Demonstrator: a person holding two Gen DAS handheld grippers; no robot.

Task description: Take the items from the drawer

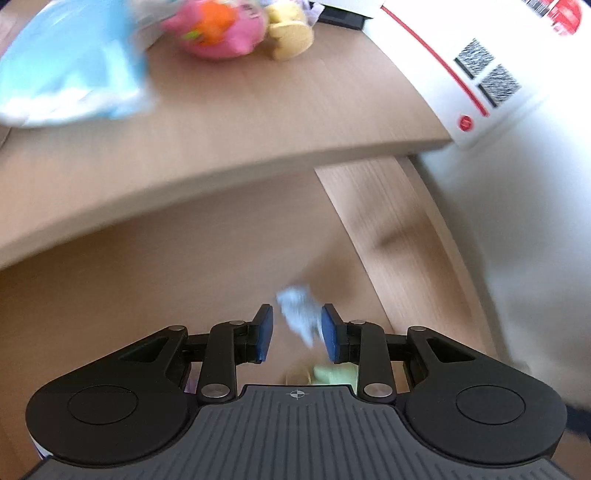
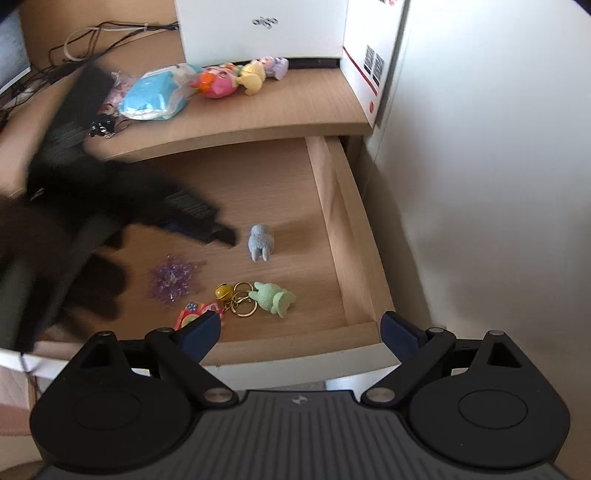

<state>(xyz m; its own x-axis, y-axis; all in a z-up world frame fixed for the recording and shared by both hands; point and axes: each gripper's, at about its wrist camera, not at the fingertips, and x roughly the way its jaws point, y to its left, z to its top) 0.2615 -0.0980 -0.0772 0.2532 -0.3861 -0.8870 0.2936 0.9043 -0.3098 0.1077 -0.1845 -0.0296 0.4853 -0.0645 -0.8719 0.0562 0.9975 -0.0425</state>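
Observation:
The wooden drawer [image 2: 332, 206] stands pulled out under the desk top. On its floor are a grey-blue figurine [image 2: 260, 243], a purple snowflake charm [image 2: 171, 282], a gold bell on key rings [image 2: 221, 291], a mint-green figurine [image 2: 271, 299] and a red patterned charm [image 2: 195, 312]. My left gripper [image 2: 199, 225], blurred, reaches into the drawer just left of the grey-blue figurine. In its own view the left gripper [image 1: 297, 309] is partly open, and the figurine [image 1: 301, 323] shows in the gap, untouched. My right gripper [image 2: 299, 319] hangs wide open and empty over the drawer's front edge.
On the desk top lie a blue soft pack [image 2: 155, 98], a pink-orange toy [image 2: 216, 83], a yellow toy [image 2: 253, 77] and a purple toy [image 2: 277, 66]. Behind them stands a white box [image 2: 266, 29]. Cables [image 2: 92, 33] trail at the back left. A white wall [image 2: 480, 184] closes the right side.

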